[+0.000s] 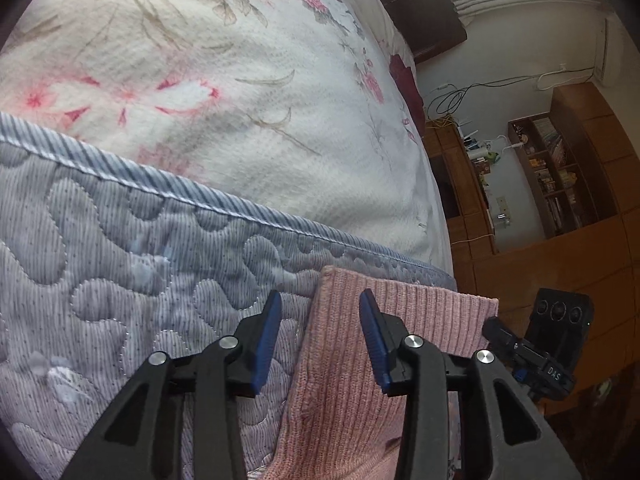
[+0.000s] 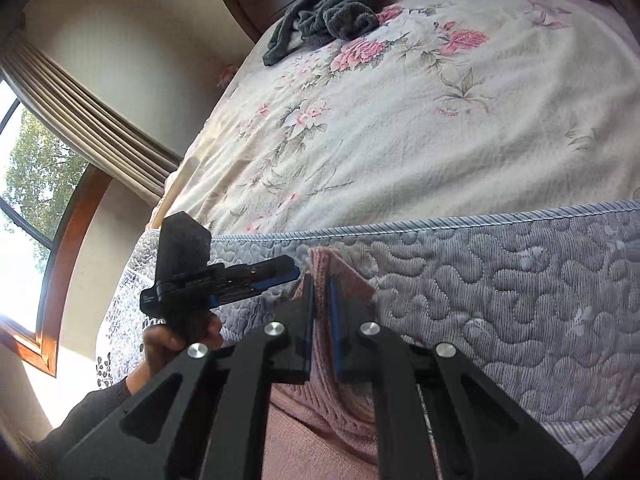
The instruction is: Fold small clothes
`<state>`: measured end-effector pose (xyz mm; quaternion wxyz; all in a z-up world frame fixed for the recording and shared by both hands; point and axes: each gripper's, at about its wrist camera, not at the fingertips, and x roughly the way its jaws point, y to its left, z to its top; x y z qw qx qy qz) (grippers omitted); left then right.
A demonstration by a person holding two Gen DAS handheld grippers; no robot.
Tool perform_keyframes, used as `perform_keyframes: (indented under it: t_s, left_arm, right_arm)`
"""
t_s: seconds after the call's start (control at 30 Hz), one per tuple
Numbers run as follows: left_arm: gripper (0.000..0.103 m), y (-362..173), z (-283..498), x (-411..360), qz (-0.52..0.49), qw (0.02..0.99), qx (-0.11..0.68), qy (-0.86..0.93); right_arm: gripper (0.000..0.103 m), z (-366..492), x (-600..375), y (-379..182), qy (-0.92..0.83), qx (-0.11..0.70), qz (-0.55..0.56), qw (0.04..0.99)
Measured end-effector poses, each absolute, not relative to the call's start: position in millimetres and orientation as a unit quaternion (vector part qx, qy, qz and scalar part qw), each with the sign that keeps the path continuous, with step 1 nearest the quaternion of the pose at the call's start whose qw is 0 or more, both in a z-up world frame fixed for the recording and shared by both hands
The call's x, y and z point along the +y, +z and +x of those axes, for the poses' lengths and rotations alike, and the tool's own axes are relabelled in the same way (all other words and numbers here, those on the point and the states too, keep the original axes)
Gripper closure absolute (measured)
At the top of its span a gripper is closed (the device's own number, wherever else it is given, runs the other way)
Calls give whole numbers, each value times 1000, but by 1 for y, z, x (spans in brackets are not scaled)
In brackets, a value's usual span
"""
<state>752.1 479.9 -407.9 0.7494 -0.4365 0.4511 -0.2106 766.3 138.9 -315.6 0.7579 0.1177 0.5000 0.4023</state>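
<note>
Pink knit garment (image 2: 320, 432) pinched in right tool (image 2: 320, 284); left tool (image 1: 318, 308) agape above

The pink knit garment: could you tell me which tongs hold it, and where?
The right tongs pinch the pink knit garment at its raised upper edge; the left tongs are open, holding nothing.

knit garment (image 1: 360, 360) on quilt (image 1: 120, 280), quilt over bedspread (image 1: 240, 100)
</note>
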Motion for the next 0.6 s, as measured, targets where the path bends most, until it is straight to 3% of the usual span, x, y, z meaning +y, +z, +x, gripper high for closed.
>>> perform_keyframes:
  t_s: [0.27,0.33,0.6]
  left_arm:
    - [65,-411,760,457,-416,736,458,-276]
    - [96,-407,759,456,-410,745,450,-274]
    - [95,-321,681,469,-353,831,312,-297]
  right_arm:
    - [97,758,136,-307,415,490,111,758]
    - [97,757,134,-307,414,489,113,759]
    - [97,737,119,-288,420,469,108,769]
